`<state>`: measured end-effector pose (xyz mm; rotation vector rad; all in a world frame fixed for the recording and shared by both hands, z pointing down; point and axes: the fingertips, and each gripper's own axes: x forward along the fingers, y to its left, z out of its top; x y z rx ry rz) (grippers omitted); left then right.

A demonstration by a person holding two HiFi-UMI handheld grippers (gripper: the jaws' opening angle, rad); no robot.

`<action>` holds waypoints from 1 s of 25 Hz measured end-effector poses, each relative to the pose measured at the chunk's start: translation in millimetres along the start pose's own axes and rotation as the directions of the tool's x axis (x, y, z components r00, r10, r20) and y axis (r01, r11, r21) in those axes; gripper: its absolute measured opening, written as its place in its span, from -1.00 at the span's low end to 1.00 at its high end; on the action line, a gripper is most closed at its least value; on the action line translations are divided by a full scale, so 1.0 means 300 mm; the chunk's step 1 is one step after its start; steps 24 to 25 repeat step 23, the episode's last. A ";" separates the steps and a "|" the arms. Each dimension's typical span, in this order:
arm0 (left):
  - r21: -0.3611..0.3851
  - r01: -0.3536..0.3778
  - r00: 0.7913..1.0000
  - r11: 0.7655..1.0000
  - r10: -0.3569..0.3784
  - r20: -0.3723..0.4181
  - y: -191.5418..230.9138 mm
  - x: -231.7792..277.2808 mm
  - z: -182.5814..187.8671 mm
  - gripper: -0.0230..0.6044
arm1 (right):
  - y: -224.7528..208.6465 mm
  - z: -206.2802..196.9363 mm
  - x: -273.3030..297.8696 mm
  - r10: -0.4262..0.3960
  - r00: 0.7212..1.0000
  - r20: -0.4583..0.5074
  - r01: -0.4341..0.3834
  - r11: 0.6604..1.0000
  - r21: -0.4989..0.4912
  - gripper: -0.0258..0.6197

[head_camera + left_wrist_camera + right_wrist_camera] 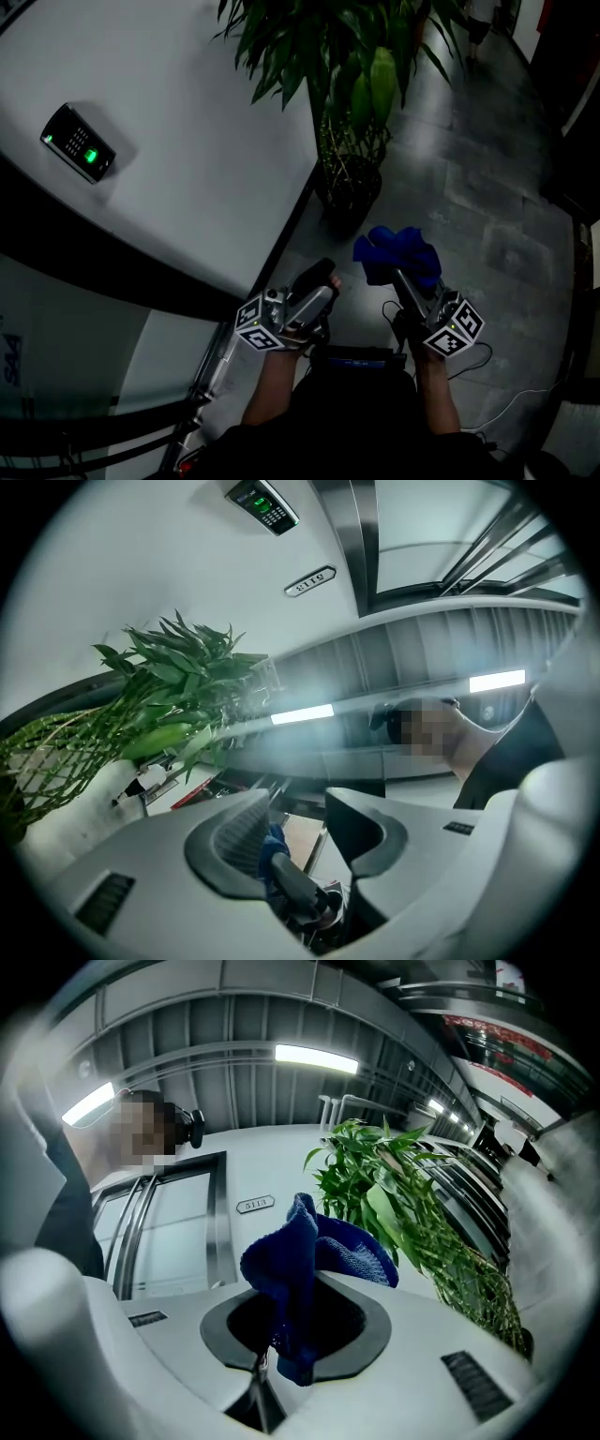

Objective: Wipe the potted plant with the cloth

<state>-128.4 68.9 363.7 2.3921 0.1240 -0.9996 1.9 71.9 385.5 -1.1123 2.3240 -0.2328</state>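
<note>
- The tall green leafy potted plant [349, 66] stood at the head view's top centre, well apart from both claws, its upper leaves cut off by the frame.
- The right claw [401, 277] clenched the crumpled blue cloth [398, 251] at lower centre.
- The left claw [321, 275] hung half-released, holding nothing.
- Wiping looked not yet begun; next, the cloth needs carrying up to a leaf.
- The dark pot [349, 192] was hard to make out.
</note>
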 end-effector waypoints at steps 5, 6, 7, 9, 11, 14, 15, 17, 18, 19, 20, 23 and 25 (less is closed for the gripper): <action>-0.003 -0.006 1.000 1.000 0.006 -0.001 0.005 0.000 -0.008 -0.32 | 0.000 0.001 -0.005 0.002 1.000 -0.003 -0.002 1.000 -0.001 -0.63; -0.003 -0.006 1.000 1.000 0.006 -0.002 0.007 0.001 -0.010 -0.32 | 0.000 0.001 -0.007 0.003 1.000 -0.003 -0.003 1.000 -0.002 -0.63; -0.003 -0.007 1.000 1.000 0.007 -0.002 0.008 0.002 -0.012 -0.32 | -0.001 0.001 -0.008 0.003 1.000 -0.004 -0.003 1.000 -0.002 -0.63; -0.004 -0.010 1.000 1.000 0.010 -0.004 0.009 0.002 -0.017 -0.32 | -0.001 0.001 -0.013 0.003 1.000 -0.004 -0.003 1.000 -0.002 -0.63; -0.005 -0.011 1.000 1.000 0.011 -0.006 0.006 0.004 -0.022 -0.32 | 0.002 0.002 -0.018 0.003 1.000 -0.005 -0.003 1.000 -0.002 -0.63; -0.009 -0.013 1.000 1.000 0.013 -0.005 0.004 0.002 -0.025 -0.32 | 0.008 0.002 -0.023 0.004 1.000 -0.006 -0.004 1.000 -0.003 -0.63; -0.011 -0.015 1.000 1.000 0.015 -0.004 0.004 0.001 -0.025 -0.34 | 0.009 0.001 -0.024 0.004 1.000 -0.007 -0.004 1.000 -0.003 -0.63; -0.014 -0.019 1.000 1.000 0.019 -0.003 0.006 -0.002 -0.025 -0.34 | 0.011 0.000 -0.026 0.003 1.000 -0.009 -0.003 1.000 -0.003 -0.63; -0.015 -0.020 1.000 1.000 0.020 -0.003 0.006 -0.003 -0.026 -0.34 | 0.012 -0.001 -0.027 0.003 1.000 -0.010 -0.003 1.000 -0.003 -0.63; -0.016 -0.022 1.000 1.000 0.022 -0.003 0.006 -0.004 -0.028 -0.34 | 0.014 -0.002 -0.028 0.003 1.000 -0.011 -0.003 1.000 -0.002 -0.63; -0.018 -0.023 1.000 1.000 0.023 -0.003 0.005 -0.005 -0.030 -0.34 | 0.016 -0.004 -0.029 0.004 1.000 -0.012 -0.004 1.000 -0.001 -0.63; -0.024 -0.025 1.000 0.999 0.025 -0.004 0.002 -0.010 -0.035 -0.35 | 0.025 -0.011 -0.030 0.006 1.000 -0.016 -0.006 1.000 0.002 -0.63; -0.024 -0.025 1.000 0.999 0.025 -0.004 0.002 -0.010 -0.035 -0.35 | 0.025 -0.011 -0.030 0.006 1.000 -0.016 -0.006 1.000 0.002 -0.63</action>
